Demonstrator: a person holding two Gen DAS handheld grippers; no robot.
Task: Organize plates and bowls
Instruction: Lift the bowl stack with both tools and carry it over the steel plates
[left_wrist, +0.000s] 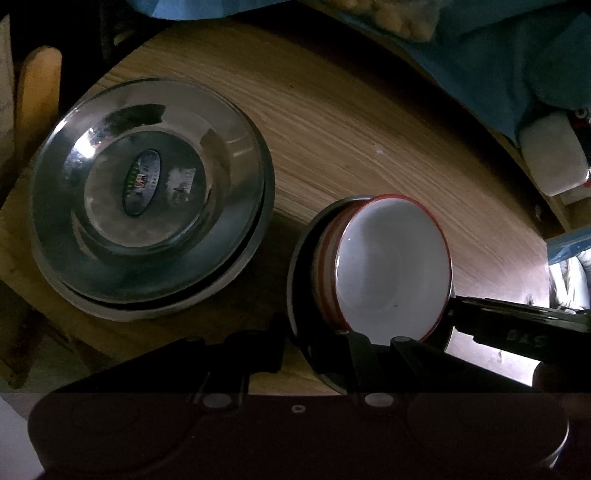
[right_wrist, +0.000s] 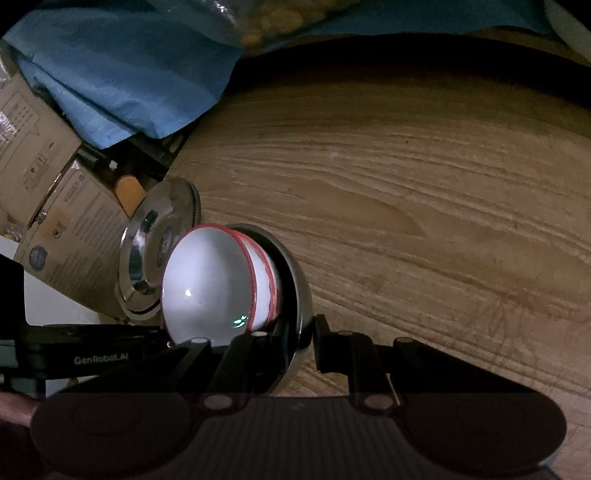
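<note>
On the wooden table (right_wrist: 406, 184), red-rimmed white bowls (left_wrist: 391, 266) sit nested in a steel dish (right_wrist: 295, 280) at lower centre. The right gripper (right_wrist: 288, 339) pinches that dish's rim. The left gripper (left_wrist: 314, 332) is nearly closed by the dish's edge, and stacked shiny steel plates (left_wrist: 147, 195) lie at left.

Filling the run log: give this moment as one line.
left gripper: shut on steel plate rim | right gripper: shut on same plate | load: red-rimmed bowls stacked on it | aside: plate stack on table
</note>
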